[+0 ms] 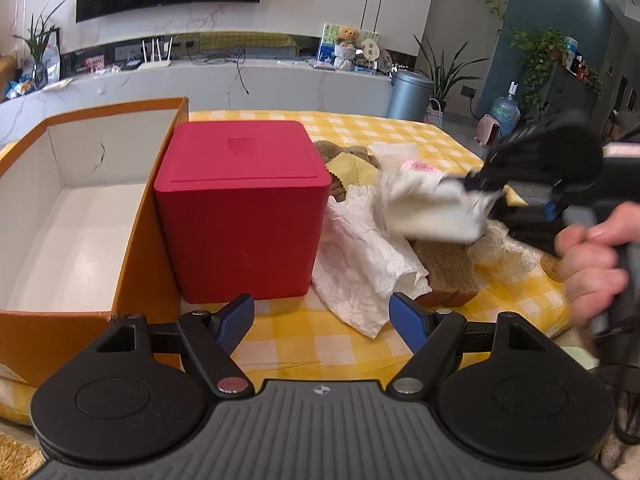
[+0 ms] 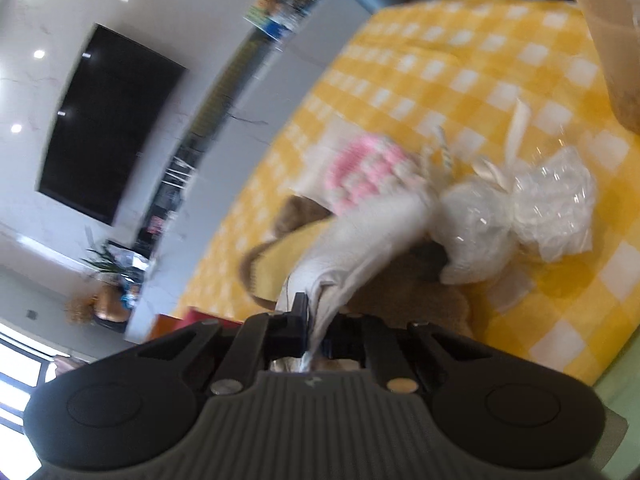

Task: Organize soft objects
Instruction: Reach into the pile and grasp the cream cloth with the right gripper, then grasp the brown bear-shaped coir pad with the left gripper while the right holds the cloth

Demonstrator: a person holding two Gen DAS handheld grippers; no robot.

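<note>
Right gripper [image 2: 314, 322] clamped on white cloth [image 2: 360, 236], above checked tablecloth [image 2: 440, 60].

The left gripper [image 1: 322, 320] hangs low and level, its blue-padded fingers [image 1: 408, 318] spread wide apart with nothing between them. The right gripper [image 2: 316, 330] is raised and tilted, jaws pinched together on a white cloth [image 2: 360, 236]. The right hand [image 1: 592, 264] grasps its handle.

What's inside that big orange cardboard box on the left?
The open orange cardboard box shows only a bare white floor and white walls, one with a dark crack. Its nearest strip of floor is hidden behind the front wall, and the red square lidded container blocks nothing inside.
</note>
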